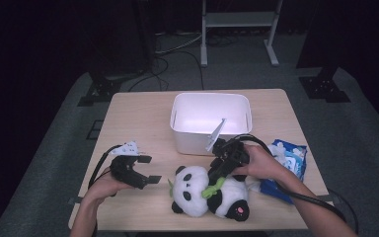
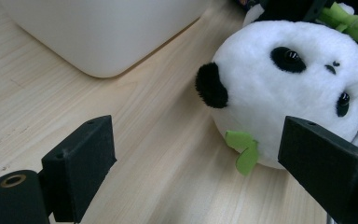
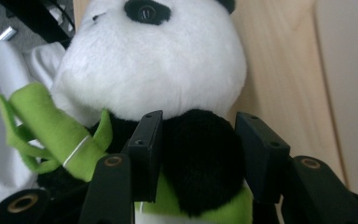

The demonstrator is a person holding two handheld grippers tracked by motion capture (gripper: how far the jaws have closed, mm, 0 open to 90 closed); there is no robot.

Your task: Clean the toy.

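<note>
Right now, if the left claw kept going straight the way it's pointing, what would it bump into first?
Most likely the toy panda. The left claw stands open above the bare table, and the panda's white head lies just ahead, toward its right jaw. How far ahead is hard to judge.

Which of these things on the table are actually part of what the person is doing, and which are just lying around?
In use:
- plush panda, with the right claw set around its black arm
- white bin, likely where it goes
- left claw, open beside the panda's head

Lying about:
- blue packet
- metal stand on the floor behind
</note>
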